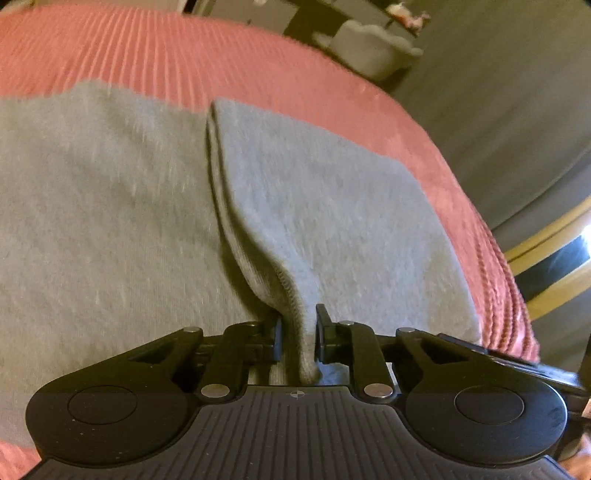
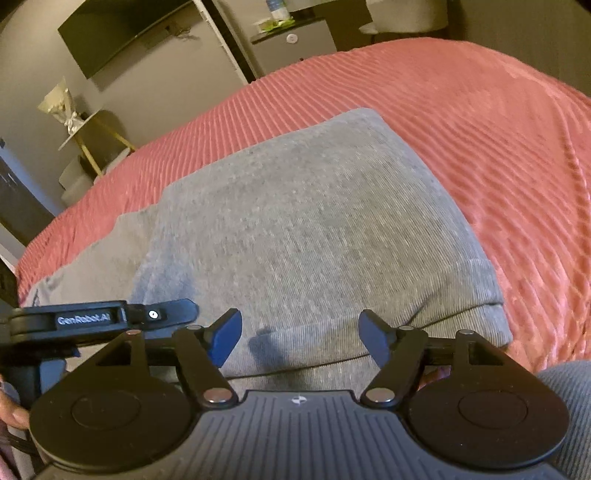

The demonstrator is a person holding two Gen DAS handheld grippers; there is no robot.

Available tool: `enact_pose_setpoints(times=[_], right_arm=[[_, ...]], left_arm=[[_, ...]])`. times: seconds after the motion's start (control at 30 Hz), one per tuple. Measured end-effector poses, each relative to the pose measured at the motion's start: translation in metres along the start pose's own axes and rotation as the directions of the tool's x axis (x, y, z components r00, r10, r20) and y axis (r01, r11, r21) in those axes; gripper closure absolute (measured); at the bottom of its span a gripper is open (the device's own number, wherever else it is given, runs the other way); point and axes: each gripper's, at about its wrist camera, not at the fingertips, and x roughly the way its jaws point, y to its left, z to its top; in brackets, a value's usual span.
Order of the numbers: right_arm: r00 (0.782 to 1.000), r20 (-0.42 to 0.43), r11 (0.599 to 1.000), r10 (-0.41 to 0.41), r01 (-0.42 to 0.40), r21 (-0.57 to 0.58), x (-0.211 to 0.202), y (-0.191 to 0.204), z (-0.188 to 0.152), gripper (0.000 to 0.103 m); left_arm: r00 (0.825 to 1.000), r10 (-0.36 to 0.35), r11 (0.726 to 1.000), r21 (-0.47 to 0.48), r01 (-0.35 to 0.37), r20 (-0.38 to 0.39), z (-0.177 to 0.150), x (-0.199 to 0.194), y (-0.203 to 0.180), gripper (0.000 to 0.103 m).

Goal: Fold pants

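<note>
Grey pants (image 1: 110, 206) lie on a pink ribbed bedspread (image 1: 147, 55). In the left wrist view my left gripper (image 1: 298, 339) is shut on a hemmed edge of the pants (image 1: 291, 295), and a folded flap (image 1: 314, 206) rises from it over the flat layer. In the right wrist view the pants (image 2: 314, 229) lie folded in layers on the bedspread (image 2: 498, 147). My right gripper (image 2: 300, 338) is open just above their near edge, with nothing between its blue pads (image 2: 223, 339). The left gripper's black body (image 2: 103, 317) shows at the left of that view.
The bed's right edge drops to a grey floor (image 1: 498, 110), with a gold-framed object (image 1: 554, 258) beside it. Beyond the bed stand a wall TV (image 2: 122, 33), a small gold-legged side table (image 2: 92, 136) and a cabinet (image 2: 291, 48).
</note>
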Motion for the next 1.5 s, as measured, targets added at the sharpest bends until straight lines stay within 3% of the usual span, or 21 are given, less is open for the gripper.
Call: enact_pose_setpoints(times=[0.07, 0.13, 0.23, 0.33, 0.43, 0.53, 0.57, 0.6, 0.67, 0.73, 0.83, 0.97, 1.03, 1.1, 1.2, 1.27, 1.33, 1.4, 1.5], right_arm=[[1.000, 0.016, 0.999, -0.005, 0.005, -0.032, -0.001, 0.006, 0.000, 0.032], [1.000, 0.023, 0.998, -0.012, 0.013, -0.055, -0.001, 0.011, 0.001, 0.030], [0.999, 0.001, 0.995, -0.035, 0.035, -0.094, 0.007, 0.016, -0.002, 0.027], [0.998, -0.007, 0.989, -0.058, 0.057, -0.136, 0.009, 0.020, -0.004, 0.027], [0.998, 0.018, 0.989, -0.057, 0.059, -0.135, 0.004, 0.021, -0.001, 0.027], [0.995, 0.077, 0.985, -0.057, 0.068, -0.158, -0.003, 0.026, 0.005, 0.025], [0.994, 0.088, 0.983, -0.061, 0.075, -0.168, -0.003, 0.029, 0.006, 0.020], [0.993, 0.094, 0.980, -0.069, 0.085, -0.180, -0.001, 0.032, 0.008, 0.016], [0.994, 0.074, 0.974, -0.081, 0.095, -0.204, 0.009, 0.034, 0.008, 0.013], [0.993, 0.028, 0.965, -0.115, 0.119, -0.232, 0.023, 0.036, 0.003, 0.010], [0.988, 0.024, 0.939, -0.153, 0.153, -0.307, 0.035, 0.039, -0.007, 0.003], [0.987, 0.034, 0.944, -0.156, 0.159, -0.290, 0.036, 0.037, -0.008, 0.003], [0.985, 0.030, 0.942, -0.168, 0.170, -0.290, 0.038, 0.038, -0.009, 0.003], [0.984, 0.030, 0.939, -0.175, 0.176, -0.296, 0.039, 0.040, -0.008, 0.003], [0.982, -0.005, 0.941, -0.189, 0.180, -0.287, 0.038, 0.043, 0.001, 0.003], [0.984, 0.024, 0.953, -0.177, 0.178, -0.244, 0.033, 0.045, 0.007, 0.003], [0.987, 0.096, 0.962, -0.132, 0.151, -0.228, 0.024, 0.050, 0.011, 0.003], [0.986, 0.113, 0.955, -0.120, 0.146, -0.257, 0.025, 0.059, 0.012, 0.003], [0.992, 0.034, 0.936, -0.124, 0.129, -0.328, 0.049, 0.073, 0.007, 0.003]], left_arm=[[0.997, 0.036, 0.993, 0.108, -0.043, 0.068, 0.001, -0.010, -0.015, 0.084], [0.996, 0.066, 0.984, 0.159, -0.074, 0.059, 0.001, -0.009, -0.023, 0.083], [0.992, 0.118, 0.991, 0.077, -0.114, -0.049, -0.007, 0.005, -0.005, 0.079], [0.995, 0.094, 0.995, 0.022, -0.093, -0.034, -0.004, -0.005, 0.005, 0.076], [0.994, 0.090, 0.995, 0.033, -0.092, 0.055, 0.000, -0.029, 0.006, 0.075], [0.990, 0.080, 0.996, 0.017, -0.082, 0.119, 0.006, -0.047, 0.010, 0.054], [0.989, 0.080, 0.997, 0.004, -0.081, 0.122, 0.005, -0.049, 0.012, 0.044], [0.990, 0.086, 0.996, -0.012, -0.086, 0.113, 0.005, -0.048, 0.015, 0.041], [0.992, 0.110, 0.994, -0.018, -0.109, 0.060, 0.003, -0.037, 0.018, 0.041], [0.983, 0.183, 0.983, -0.004, -0.183, -0.005, -0.001, -0.021, 0.022, 0.043], [0.981, 0.194, 0.981, -0.027, -0.194, -0.010, 0.002, -0.025, 0.027, 0.044], [0.953, 0.280, 0.960, -0.045, -0.276, 0.113, 0.016, -0.059, 0.034, 0.046], [0.942, 0.287, 0.957, -0.095, -0.274, 0.174, 0.025, -0.084, 0.044, 0.038], [0.933, 0.292, 0.950, -0.176, -0.258, 0.209, 0.031, -0.109, 0.063, 0.021], [0.917, 0.334, 0.917, -0.301, -0.262, 0.220, 0.038, -0.143, 0.099, 0.017], [0.907, 0.359, 0.883, -0.393, -0.255, 0.218, 0.038, -0.165, 0.129, 0.016], [0.895, 0.385, 0.837, -0.494, -0.236, 0.225, 0.035, -0.189, 0.167, 0.016], [0.872, 0.432, 0.783, -0.575, -0.237, 0.229, 0.027, -0.212, 0.202, 0.015], [0.843, 0.488, 0.725, -0.643, -0.247, 0.227, 0.013, -0.234, 0.241, 0.013]])
